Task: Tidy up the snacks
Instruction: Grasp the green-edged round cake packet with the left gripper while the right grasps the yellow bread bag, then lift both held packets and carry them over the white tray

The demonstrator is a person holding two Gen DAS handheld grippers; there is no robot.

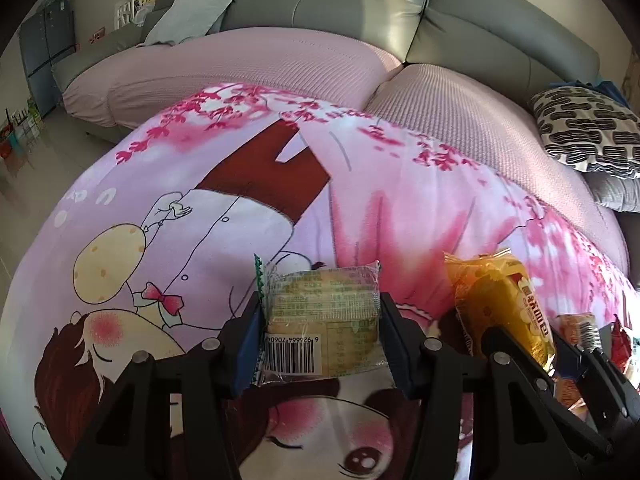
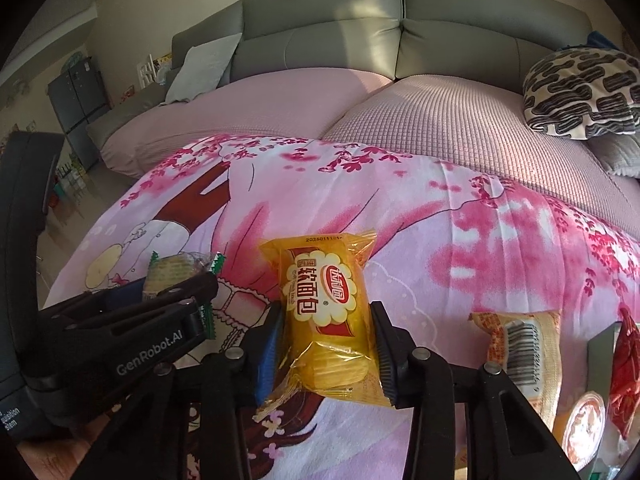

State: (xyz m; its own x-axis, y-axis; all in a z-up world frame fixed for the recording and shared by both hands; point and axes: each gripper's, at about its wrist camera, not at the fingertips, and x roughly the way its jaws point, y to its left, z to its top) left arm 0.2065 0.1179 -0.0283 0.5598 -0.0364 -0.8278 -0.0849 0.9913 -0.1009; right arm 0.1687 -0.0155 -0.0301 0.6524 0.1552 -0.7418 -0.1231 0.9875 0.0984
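Note:
My left gripper (image 1: 320, 320) is shut on a clear-wrapped biscuit pack with green edges (image 1: 320, 316), barcode side facing me, held above the pink cartoon-print cloth (image 1: 200, 220). My right gripper (image 2: 326, 340) is shut on a yellow soft-bread pack (image 2: 324, 308), also held above the cloth. The bread pack shows in the left wrist view (image 1: 504, 304) to the right of the biscuit pack. The left gripper and its biscuit pack (image 2: 172, 272) show at the left of the right wrist view.
More snacks lie at the right: an orange pack with a barcode (image 2: 520, 344), a red pack (image 2: 628, 376) and a round cup lid (image 2: 584, 428). A grey sofa (image 2: 360, 32) with pink covers and a patterned cushion (image 2: 580, 92) stands behind the cloth.

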